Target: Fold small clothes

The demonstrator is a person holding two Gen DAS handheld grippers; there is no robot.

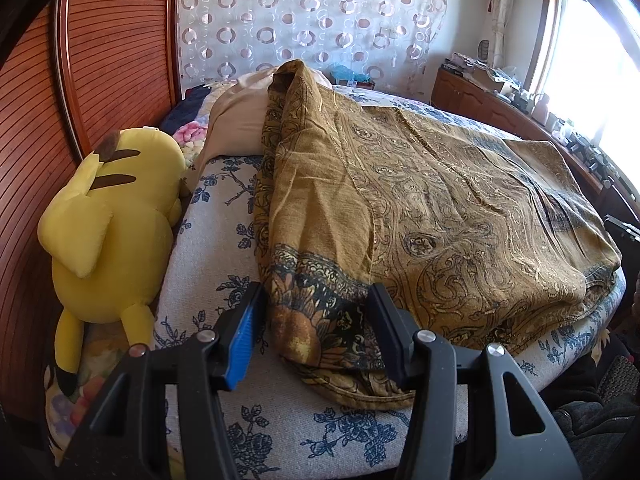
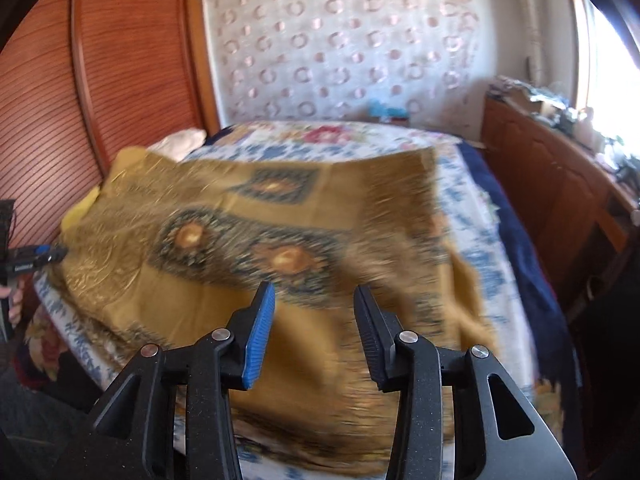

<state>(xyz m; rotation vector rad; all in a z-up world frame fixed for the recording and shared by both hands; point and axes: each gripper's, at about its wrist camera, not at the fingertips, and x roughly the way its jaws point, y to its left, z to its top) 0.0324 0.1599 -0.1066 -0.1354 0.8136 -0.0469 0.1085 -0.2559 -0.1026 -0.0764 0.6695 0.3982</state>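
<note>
Left gripper (image 1: 316, 332) | astride shawl (image 1: 440, 208) corner | plush toy (image 1: 116, 216) beside

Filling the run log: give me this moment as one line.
left gripper: open, astride mustard patterned cloth corner | right gripper: open, empty, above cloth | cloth: partly folded on bed

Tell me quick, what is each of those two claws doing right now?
Left gripper: open, with the corner of the mustard patterned cloth lying between its jaws.
Right gripper: open, holding nothing, above the cloth.
</note>
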